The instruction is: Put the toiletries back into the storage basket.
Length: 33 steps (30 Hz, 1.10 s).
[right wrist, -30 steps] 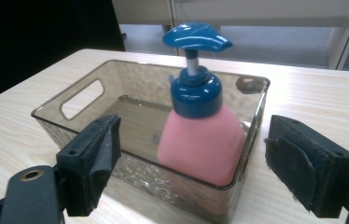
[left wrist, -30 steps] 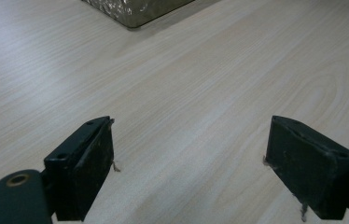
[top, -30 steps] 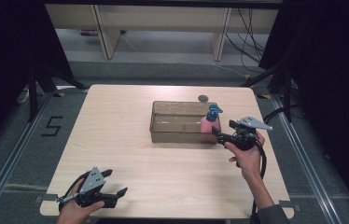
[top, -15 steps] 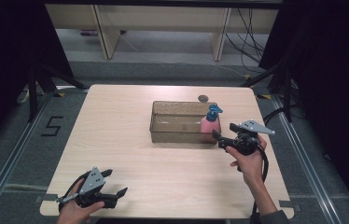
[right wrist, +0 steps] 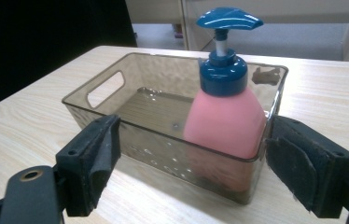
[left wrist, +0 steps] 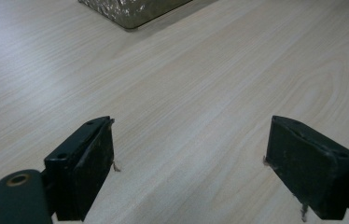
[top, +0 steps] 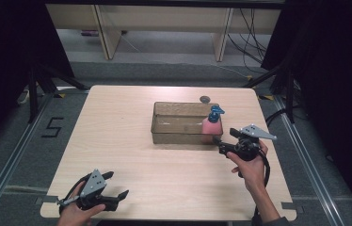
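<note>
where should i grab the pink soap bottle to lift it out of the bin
Grip the blue collar under the pump head of the pink soap bottle, coming from above. It stands upright against the corner of the clear bin, whose walls cover the body's sides; only the neck clears the rim. The right gripper is nearest, jaws open.

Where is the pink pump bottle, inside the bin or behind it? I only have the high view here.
Observer: Inside. The right gripper view shows the pink bottle standing upright within the clear bin, against its near wall at one end.
Operator: Is the right gripper closed on anything?
Observer: No. The right gripper is open, its jaws spread wide in front of the bin, holding nothing.
Operator: And the left one?
Observer: The left gripper is open too, over bare table, with just a corner of the bin at the top of its view.
</note>
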Each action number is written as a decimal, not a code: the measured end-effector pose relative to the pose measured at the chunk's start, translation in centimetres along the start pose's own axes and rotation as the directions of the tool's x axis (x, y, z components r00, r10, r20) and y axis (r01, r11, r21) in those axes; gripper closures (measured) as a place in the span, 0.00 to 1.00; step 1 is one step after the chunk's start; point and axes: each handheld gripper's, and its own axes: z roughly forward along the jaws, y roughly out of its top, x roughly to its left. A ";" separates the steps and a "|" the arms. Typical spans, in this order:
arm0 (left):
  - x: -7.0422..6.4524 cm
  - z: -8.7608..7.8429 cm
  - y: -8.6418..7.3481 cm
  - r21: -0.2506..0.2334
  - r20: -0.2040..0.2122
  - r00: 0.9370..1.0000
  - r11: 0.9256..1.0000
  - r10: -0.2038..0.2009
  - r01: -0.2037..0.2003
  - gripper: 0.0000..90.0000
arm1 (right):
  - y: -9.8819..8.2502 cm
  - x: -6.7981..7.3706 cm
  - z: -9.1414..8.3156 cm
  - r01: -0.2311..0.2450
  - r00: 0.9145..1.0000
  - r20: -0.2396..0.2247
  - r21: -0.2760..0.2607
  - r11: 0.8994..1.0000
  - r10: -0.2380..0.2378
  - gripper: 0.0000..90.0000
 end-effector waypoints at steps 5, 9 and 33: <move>-0.1 0.0 0.0 0.000 0.001 1.000 1.000 -0.005 0.005 0.16 | -0.3 0.5 -0.5 -0.009 1.000 -0.018 -0.010 1.000 0.009 0.21; 0.0 0.0 -0.1 -0.005 0.003 1.000 1.000 -0.003 0.003 0.16 | -0.4 0.6 -0.6 0.009 1.000 -0.015 -0.011 1.000 -0.009 0.21; -0.1 0.1 -0.1 -0.004 0.000 1.000 1.000 -0.006 0.006 0.16 | -1.4 2.1 -0.6 0.006 0.997 -0.074 0.005 1.000 -0.005 0.20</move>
